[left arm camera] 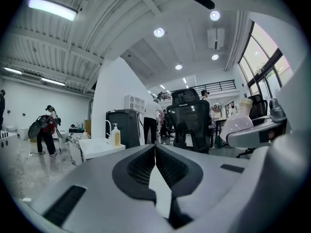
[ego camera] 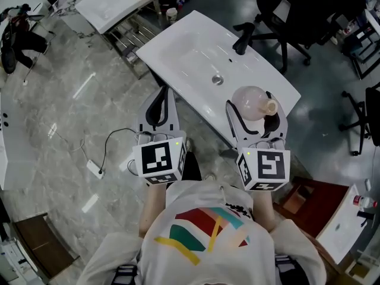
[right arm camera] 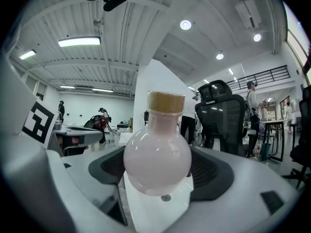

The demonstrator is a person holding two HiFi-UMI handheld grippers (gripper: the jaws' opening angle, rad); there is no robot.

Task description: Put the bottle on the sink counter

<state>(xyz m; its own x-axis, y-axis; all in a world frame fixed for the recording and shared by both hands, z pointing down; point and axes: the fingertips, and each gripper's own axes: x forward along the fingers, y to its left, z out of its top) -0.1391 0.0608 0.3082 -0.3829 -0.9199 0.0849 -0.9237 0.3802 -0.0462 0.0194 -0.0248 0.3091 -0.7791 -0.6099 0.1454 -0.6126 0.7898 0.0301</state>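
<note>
Looking down from my head, I am pinching the bottle [ego camera: 252, 101] in my right hand-held gripper [ego camera: 254, 108]. Its round, pale-pink belly is sitting between the jaws and its cork [ego camera: 271, 106] is pointing to the right. The bottle is hanging over the near edge of the white sink table [ego camera: 190, 52], near the drain [ego camera: 217, 79] and the black faucet [ego camera: 242, 40]. My left hand-held gripper [ego camera: 161, 103] is hovering just beside that same edge. In the left gripper view, its jaws are pressing together with nothing between them. In the right gripper view, the jaws are clasping the bottle [right arm camera: 158, 159] on both sides of its belly, cork end up.
</note>
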